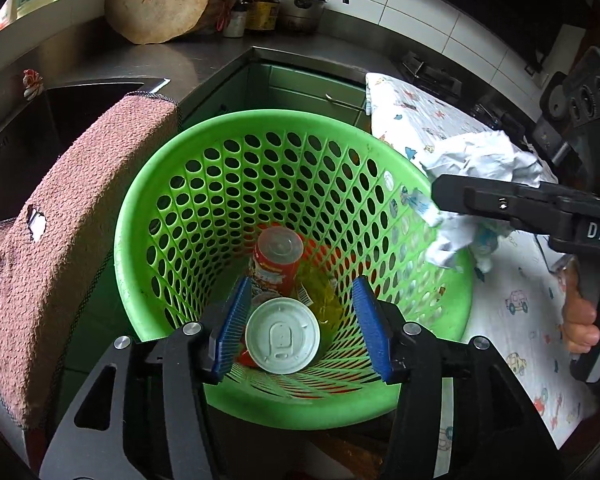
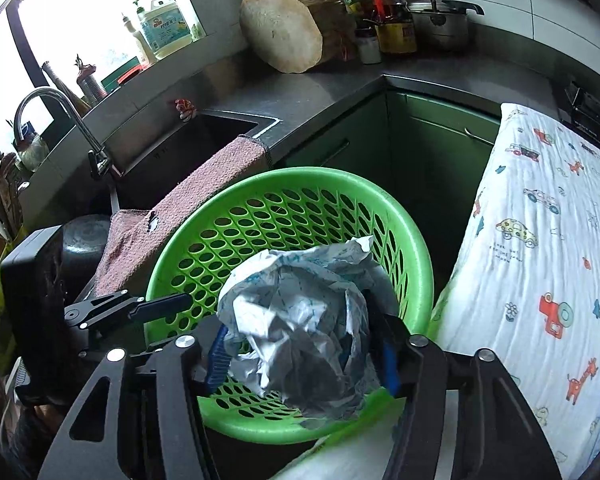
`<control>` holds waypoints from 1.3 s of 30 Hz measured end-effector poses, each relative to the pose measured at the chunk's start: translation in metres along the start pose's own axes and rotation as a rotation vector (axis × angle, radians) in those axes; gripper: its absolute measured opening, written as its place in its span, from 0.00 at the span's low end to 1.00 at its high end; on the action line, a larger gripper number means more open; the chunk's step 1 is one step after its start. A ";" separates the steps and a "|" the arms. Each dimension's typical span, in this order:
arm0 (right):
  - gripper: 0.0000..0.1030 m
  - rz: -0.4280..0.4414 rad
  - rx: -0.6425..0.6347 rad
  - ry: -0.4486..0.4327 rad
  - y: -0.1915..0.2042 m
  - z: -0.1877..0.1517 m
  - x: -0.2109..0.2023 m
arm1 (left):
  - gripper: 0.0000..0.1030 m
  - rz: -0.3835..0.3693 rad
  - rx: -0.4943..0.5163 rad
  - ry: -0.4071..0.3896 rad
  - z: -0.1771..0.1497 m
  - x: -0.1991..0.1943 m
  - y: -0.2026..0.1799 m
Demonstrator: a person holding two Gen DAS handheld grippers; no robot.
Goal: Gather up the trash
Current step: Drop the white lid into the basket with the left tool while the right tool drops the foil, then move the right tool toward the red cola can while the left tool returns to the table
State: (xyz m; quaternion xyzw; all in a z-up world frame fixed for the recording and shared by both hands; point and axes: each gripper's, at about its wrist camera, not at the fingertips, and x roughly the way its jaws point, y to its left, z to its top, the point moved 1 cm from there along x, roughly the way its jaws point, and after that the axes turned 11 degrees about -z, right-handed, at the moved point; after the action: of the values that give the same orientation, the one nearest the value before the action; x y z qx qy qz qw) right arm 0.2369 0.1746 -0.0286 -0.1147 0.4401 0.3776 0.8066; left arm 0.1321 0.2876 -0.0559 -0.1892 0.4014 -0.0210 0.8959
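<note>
The green basket point(image 1: 148, 216) already holds part of the haul: a red can with a clear lid point(image 1: 277, 256) stands tilted against its perforated wall, a white cup lid point(image 1: 282, 334) lies lower down, and a yellowish wrapper point(image 1: 320, 296) sits between them. The left gripper point(image 1: 300, 320) hangs over the basket's mouth with its blue fingers point(image 1: 231, 320) spread and nothing between them; the cup lid shows in the gap but lies well below, so that hand's share looks delivered. The right gripper point(image 2: 304, 356) carries a crumpled white paper with blue print point(image 2: 300, 320) above the basket's near rim; the wad fills the space between its fingers, yet whether the pads are pressing on it or have let go I cannot tell (the paper hides one pad almost wholly, and the wad's lower edge is blurred). From the left wrist view the same paper sits over the rim on the side next to the cartoon-printed cloth point(image 1: 512, 304). By my reading the task is well along: three pieces are in and the paper is on the point of joining them. What is left, as far as these views show, is that drop; no other loose trash is plain on the steel worktop point(image 2: 300, 96) or beside the pink towel point(image 1: 80, 208).
</note>
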 end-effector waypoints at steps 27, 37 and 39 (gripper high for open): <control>0.86 -0.143 0.058 -0.136 -0.078 -0.081 -0.117 | 0.71 -0.050 0.070 -0.032 -0.003 -0.011 -0.059; 0.86 -0.302 0.166 -0.139 -0.168 -0.147 -0.194 | 0.77 -0.102 0.142 -0.009 -0.007 0.001 -0.118; 0.87 -0.334 0.184 -0.135 -0.182 -0.162 -0.209 | 0.78 -0.114 0.158 -0.005 -0.007 0.003 -0.130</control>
State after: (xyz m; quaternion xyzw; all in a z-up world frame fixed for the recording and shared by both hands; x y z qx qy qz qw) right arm 0.1968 -0.1405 0.0160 -0.0862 0.3924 0.2038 0.8928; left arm 0.1436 0.1639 -0.0160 -0.1408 0.3847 -0.1031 0.9064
